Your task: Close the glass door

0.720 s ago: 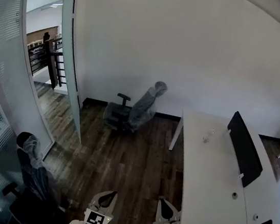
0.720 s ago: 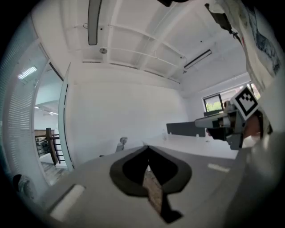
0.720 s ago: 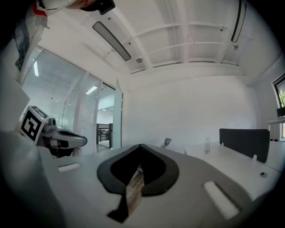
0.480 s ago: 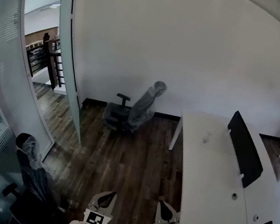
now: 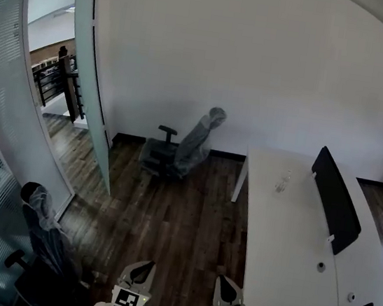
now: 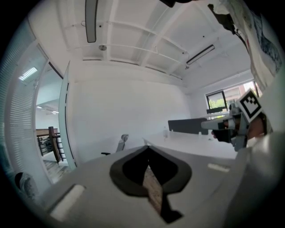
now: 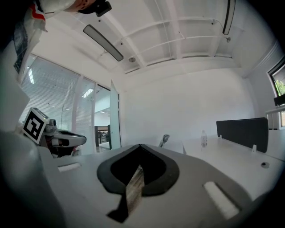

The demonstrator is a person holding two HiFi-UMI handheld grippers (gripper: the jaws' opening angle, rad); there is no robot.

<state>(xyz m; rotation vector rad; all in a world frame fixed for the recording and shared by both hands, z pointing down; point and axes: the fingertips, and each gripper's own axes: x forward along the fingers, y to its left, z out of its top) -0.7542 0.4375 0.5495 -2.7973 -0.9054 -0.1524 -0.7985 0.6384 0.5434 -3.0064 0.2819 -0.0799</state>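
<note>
Your left tool and right tool sit side by side at the bottom centre of the head view, well apart from the door. Each tool's jaws are pressed together with nothing between them. At lower left a wrapped chair stands on the wooden floor. The white bench runs up the right side, bearing a dark divider panel and a small bottle. A second wrapped chair stands near the far wall. The glass door is at upper left, swung open into the room.
</note>
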